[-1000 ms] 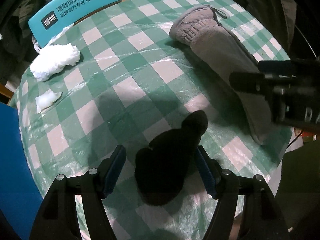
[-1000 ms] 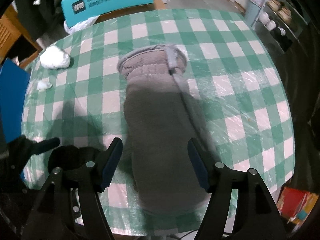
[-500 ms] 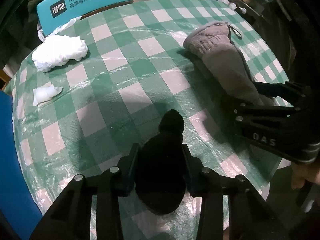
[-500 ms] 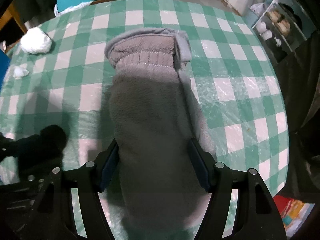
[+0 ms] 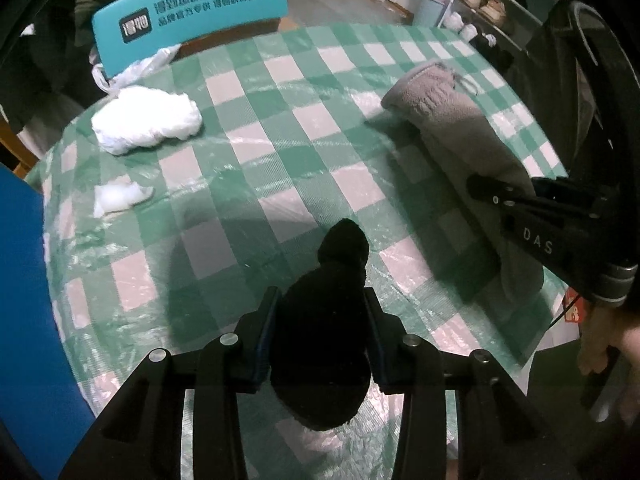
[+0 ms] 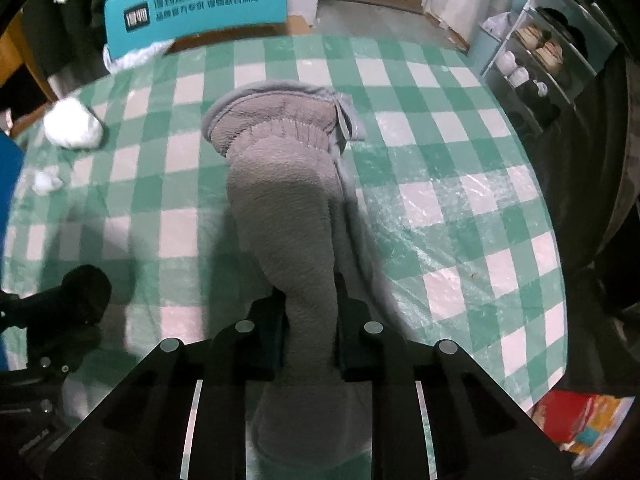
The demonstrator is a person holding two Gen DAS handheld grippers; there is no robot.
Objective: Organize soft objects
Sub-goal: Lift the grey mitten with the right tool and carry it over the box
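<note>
My left gripper (image 5: 320,324) is shut on a black soft sock-like object (image 5: 324,336) near the front edge of the green-checked table (image 5: 280,152). My right gripper (image 6: 310,320) is shut on a long grey fleece garment (image 6: 288,184) that stretches away across the table to its ribbed cuff. In the left wrist view the grey garment (image 5: 448,132) lies at the right with the right gripper (image 5: 516,204) pinching its near end. In the right wrist view the black object (image 6: 80,292) shows at lower left.
A large white wad (image 5: 148,120) and a small white scrap (image 5: 120,196) lie at the table's far left. A teal chair back (image 5: 188,12) stands behind the table. A blue panel (image 5: 24,300) is at the left; a shoe rack (image 6: 548,52) stands at the far right.
Both grippers have closed: the left on the black object, the right on the near end of the grey garment, which now bunches up between the fingers.
</note>
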